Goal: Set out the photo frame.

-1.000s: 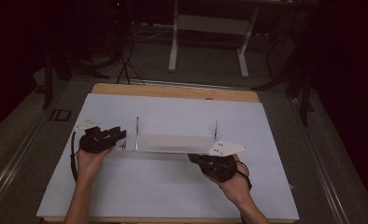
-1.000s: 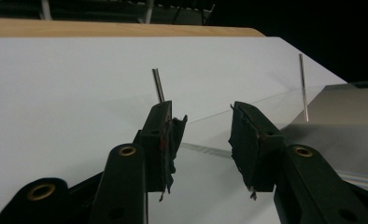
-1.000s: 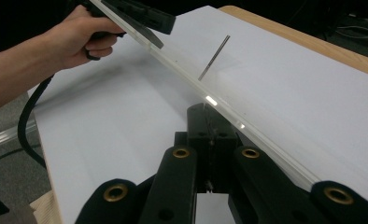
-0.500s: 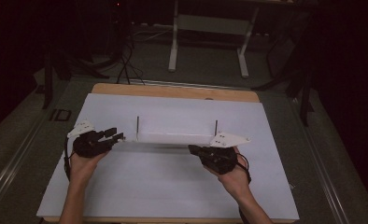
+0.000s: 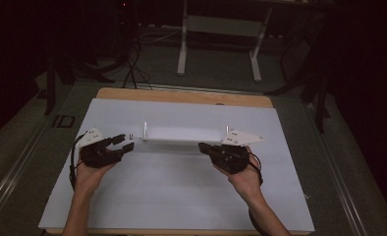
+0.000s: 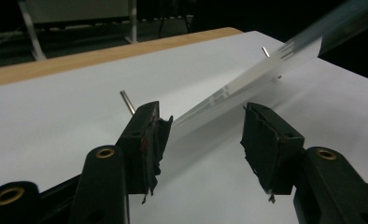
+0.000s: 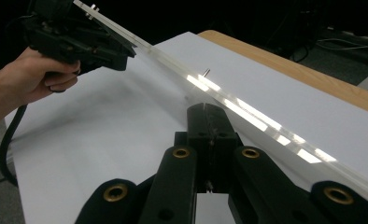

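Left gripper (image 5: 124,145) and right gripper (image 5: 205,147) flank a clear plate (image 5: 181,133) — white table (image 5: 181,196) below.

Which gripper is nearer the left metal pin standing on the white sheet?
Left. The left gripper sits just beside the left pin, jaws open by that end of the clear plate. The right gripper, jaws shut, is at the plate's far end, near the other pin.

Over the last second the clear acrylic strip (image 5: 181,140) has tipped from a broad, flat-looking face to a thinner, edge-on sliver. The left gripper (image 5: 125,142) has slid outward toward the table's left side, its jaws now parted at the strip's end. The right gripper (image 5: 205,147) has barely shifted.
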`<action>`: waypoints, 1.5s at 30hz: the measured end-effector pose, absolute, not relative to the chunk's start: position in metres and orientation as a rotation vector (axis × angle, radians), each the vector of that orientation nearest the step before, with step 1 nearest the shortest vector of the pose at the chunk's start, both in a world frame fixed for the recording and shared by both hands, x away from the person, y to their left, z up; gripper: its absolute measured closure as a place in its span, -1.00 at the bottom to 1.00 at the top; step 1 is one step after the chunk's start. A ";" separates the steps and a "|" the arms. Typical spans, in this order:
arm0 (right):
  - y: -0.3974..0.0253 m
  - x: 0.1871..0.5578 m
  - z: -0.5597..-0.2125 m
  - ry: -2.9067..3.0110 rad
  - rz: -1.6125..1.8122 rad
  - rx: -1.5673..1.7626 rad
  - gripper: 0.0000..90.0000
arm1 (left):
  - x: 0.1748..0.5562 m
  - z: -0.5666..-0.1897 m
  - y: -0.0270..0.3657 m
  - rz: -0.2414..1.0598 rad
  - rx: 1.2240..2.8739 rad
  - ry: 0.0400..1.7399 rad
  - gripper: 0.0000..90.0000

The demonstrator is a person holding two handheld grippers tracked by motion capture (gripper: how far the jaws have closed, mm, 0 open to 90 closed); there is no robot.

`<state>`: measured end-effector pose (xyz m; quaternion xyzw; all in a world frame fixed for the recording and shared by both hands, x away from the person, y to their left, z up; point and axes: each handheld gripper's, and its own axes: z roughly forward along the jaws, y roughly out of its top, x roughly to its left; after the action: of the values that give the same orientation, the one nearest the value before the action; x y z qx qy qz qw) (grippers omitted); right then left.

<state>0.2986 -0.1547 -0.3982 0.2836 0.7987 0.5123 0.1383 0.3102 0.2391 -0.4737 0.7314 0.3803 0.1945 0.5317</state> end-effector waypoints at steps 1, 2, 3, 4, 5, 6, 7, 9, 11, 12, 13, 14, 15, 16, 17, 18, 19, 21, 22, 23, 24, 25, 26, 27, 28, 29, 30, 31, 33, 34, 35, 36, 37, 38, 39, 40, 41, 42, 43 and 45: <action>-0.155 0.299 -0.398 2.307 1.483 0.823 1.00 | 0.310 -0.473 0.237 0.473 1.745 0.902 0.02; -0.155 0.300 -0.397 2.306 1.482 0.824 1.00 | 0.311 -0.472 0.235 0.482 1.744 0.891 0.02; -0.154 0.301 -0.397 2.300 1.482 0.827 1.00 | 0.312 -0.471 0.232 0.489 1.740 0.884 0.01; -0.154 0.302 -0.396 2.299 1.483 0.827 1.00 | 0.313 -0.471 0.230 0.497 1.742 0.877 0.00; -0.154 0.303 -0.396 2.298 1.479 0.824 1.00 | 0.316 -0.470 0.227 0.499 1.745 0.870 -0.02; -0.154 0.304 -0.395 2.294 1.478 0.826 1.00 | 0.318 -0.469 0.225 0.507 1.750 0.861 -0.03; -0.154 0.305 -0.394 2.290 1.474 0.825 1.00 | 0.320 -0.469 0.222 0.517 1.750 0.852 -0.05; -0.153 0.307 -0.393 2.282 1.469 0.827 1.00 | 0.325 -0.467 0.218 0.522 1.751 0.837 -0.10; -0.153 0.310 -0.392 2.280 1.468 0.829 1.00 | 0.329 -0.467 0.215 0.511 1.718 0.821 -0.16; -0.153 0.311 -0.391 2.280 1.468 0.833 1.00 | 0.331 -0.467 0.214 0.507 1.710 0.815 -0.17; -0.153 0.312 -0.390 2.278 1.466 0.834 1.00 | 0.334 -0.466 0.212 0.506 1.712 0.809 -0.18; -0.153 0.313 -0.390 2.274 1.464 0.831 1.00 | 0.335 -0.466 0.211 0.509 1.715 0.804 -0.19; -0.153 0.313 -0.389 2.267 1.461 0.834 1.00 | 0.337 -0.465 0.208 0.509 1.721 0.800 -0.19; -0.153 0.315 -0.388 2.262 1.457 0.834 1.00 | 0.339 -0.465 0.207 0.509 1.727 0.796 -0.19; -0.154 0.316 -0.388 2.259 1.461 0.834 1.00 | 0.341 -0.464 0.205 0.511 1.735 0.793 -0.18; -0.154 0.317 -0.387 2.253 1.461 0.840 1.00 | 0.341 -0.463 0.204 0.509 1.735 0.790 -0.15; -0.154 0.318 -0.386 2.252 1.458 0.839 1.00 | 0.342 -0.463 0.203 0.508 1.739 0.784 -0.10; -0.155 0.319 -0.385 2.249 1.455 0.840 1.00 | 0.343 -0.462 0.202 0.518 1.741 0.785 -0.08; -0.155 0.320 -0.384 2.244 1.453 0.845 1.00 | 0.345 -0.461 0.202 0.526 1.732 0.793 -0.08; -0.157 0.324 -0.383 2.230 1.440 0.848 1.00 | 0.346 -0.461 0.201 0.529 1.729 0.796 -0.07; -0.159 0.325 -0.382 2.227 1.441 0.851 0.97 | 0.347 -0.461 0.201 0.530 1.728 0.797 -0.07; -0.161 0.325 -0.382 2.223 1.445 0.851 0.94 | 0.347 -0.460 0.201 0.531 1.729 0.798 -0.07; -0.163 0.326 -0.383 2.216 1.441 0.852 0.91 | 0.348 -0.460 0.201 0.532 1.728 0.796 -0.07; -0.165 0.327 -0.384 2.213 1.435 0.857 0.90 | 0.349 -0.460 0.201 0.535 1.729 0.797 -0.06; -0.167 0.327 -0.385 2.210 1.430 0.868 0.88 | 0.350 -0.460 0.201 0.537 1.729 0.798 -0.06; -0.169 0.328 -0.387 2.208 1.427 0.874 0.87 | 0.350 -0.459 0.201 0.541 1.730 0.799 -0.06; -0.171 0.330 -0.389 2.204 1.426 0.879 0.85 | 0.351 -0.459 0.201 0.543 1.726 0.804 -0.05; -0.174 0.331 -0.391 2.202 1.421 0.889 0.83 | 0.352 -0.459 0.201 0.546 1.725 0.805 -0.05; -0.179 0.334 -0.394 2.199 1.410 0.904 0.79 | 0.354 -0.459 0.200 0.550 1.721 0.809 -0.05; -0.181 0.335 -0.396 2.195 1.408 0.907 0.77 | 0.355 -0.458 0.200 0.551 1.719 0.813 -0.05; -0.183 0.337 -0.398 2.194 1.404 0.901 0.74 | 0.356 -0.458 0.200 0.552 1.714 0.818 -0.05; -0.185 0.338 -0.400 2.193 1.398 0.897 0.72 | 0.356 -0.458 0.200 0.553 1.710 0.820 -0.05; -0.187 0.339 -0.401 2.188 1.381 0.899 0.69 | 0.357 -0.459 0.200 0.554 1.705 0.822 -0.06; -0.189 0.340 -0.403 2.186 1.364 0.904 0.67 | 0.358 -0.459 0.200 0.554 1.701 0.823 -0.06; -0.191 0.342 -0.404 2.185 1.353 0.911 0.64 | 0.359 -0.459 0.200 0.556 1.699 0.825 -0.06; -0.193 0.344 -0.406 2.180 1.346 0.917 0.62 | 0.359 -0.458 0.200 0.557 1.699 0.824 -0.06; -0.196 0.345 -0.407 2.175 1.336 0.929 0.60 | 0.360 -0.458 0.200 0.556 1.698 0.826 -0.05; -0.199 0.347 -0.409 2.171 1.325 0.938 0.58 | 0.361 -0.458 0.199 0.556 1.699 0.827 -0.05; -0.202 0.349 -0.410 2.166 1.317 0.955 0.56 | 0.362 -0.457 0.200 0.555 1.698 0.829 -0.05; -0.208 0.351 -0.413 2.158 1.304 0.987 0.54 | 0.364 -0.457 0.199 0.554 1.699 0.834 -0.05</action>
<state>0.3512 -0.2080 -0.4128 0.3559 0.7784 0.4703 0.2152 0.3640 0.1994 -0.4568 0.7183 0.3525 0.2344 0.5521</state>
